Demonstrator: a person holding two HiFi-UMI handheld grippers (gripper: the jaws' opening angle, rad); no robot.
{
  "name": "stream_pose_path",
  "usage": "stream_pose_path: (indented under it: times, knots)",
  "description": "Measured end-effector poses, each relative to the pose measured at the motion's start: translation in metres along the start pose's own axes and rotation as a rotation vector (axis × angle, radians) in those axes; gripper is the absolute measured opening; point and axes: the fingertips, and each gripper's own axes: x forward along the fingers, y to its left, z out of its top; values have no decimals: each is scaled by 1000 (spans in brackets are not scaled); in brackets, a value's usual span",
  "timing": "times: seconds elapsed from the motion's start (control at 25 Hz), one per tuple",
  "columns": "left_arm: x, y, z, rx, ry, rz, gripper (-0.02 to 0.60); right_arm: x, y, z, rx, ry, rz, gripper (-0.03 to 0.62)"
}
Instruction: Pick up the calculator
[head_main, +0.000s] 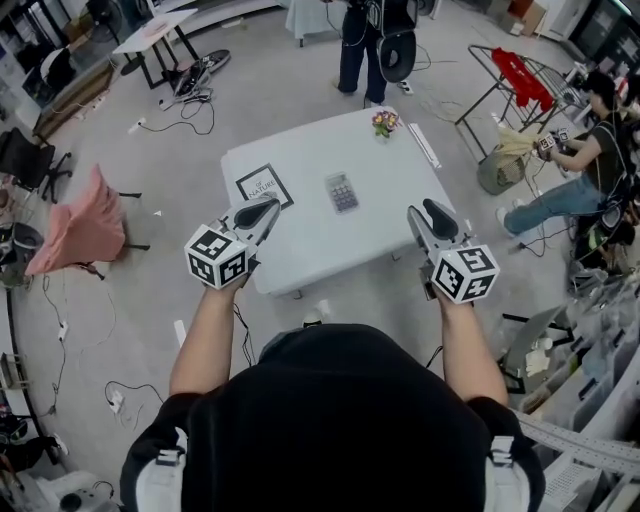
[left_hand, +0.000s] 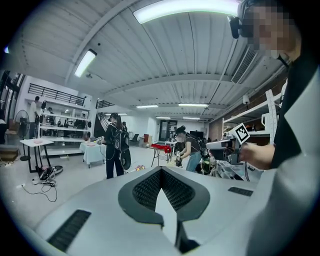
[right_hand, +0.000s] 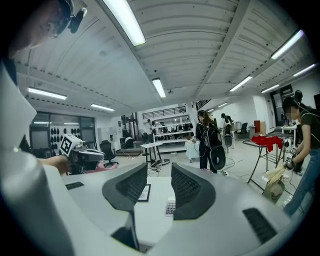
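Work surface: white table (head_main: 310, 240), square, seen corner-on, with bare floor on all four sides. The near edge faces the person.

Surroundings:
- Left: a pink-draped chair (head_main: 85, 225), well apart from the table, with loose cables on the floor near it.
- Far: a standing person (head_main: 365, 50), clear of the far corner.
- Right: a seated person (head_main: 590, 160) and a rack with red cloth (head_main: 520, 80), both away from the table.

Task item: the calculator (head_main: 341, 192) lies flat near the middle of the table, apart from every edge. A framed card (head_main: 265, 186) lies to its left. A white strip (head_main: 424, 145) lies along the far right edge.

Container: a small pot (head_main: 385, 123) at the far corner holds flowers.

Left gripper (head_main: 268, 207): held over the near left edge of the table. Its jaws meet at the tips and hold nothing.

Right gripper (head_main: 432, 208): held at the near right edge. Its jaws stand apart and hold nothing. In the right gripper view the calculator (right_hand: 170, 206) shows through the gap, farther along the table.
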Motion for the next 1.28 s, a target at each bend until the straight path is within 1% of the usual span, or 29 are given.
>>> stream_pose_path:
  times: [0.12,0.4,0.56,0.72,1.04,1.28]
  knots:
    - [8,12,2,-19,0,-17,17,15,-2,3,7,2,-3,143]
    - [22,46,1,-27,15,-30,17,49,-2,9,13,6,-3,146]
    - [27,63,4,-33,13,-41,17,61,-5,10,21,16,-23,147]
    - [28,77,5,-39,14,-54,17,74,-5,15,26,24,-45,150]
    - [26,110,1,-49,16,-69,17,101,6,18,29,29,-60,156]
    - [28,114,-4,-48,26,-103,17,106,10,17,42,25,-80,158]
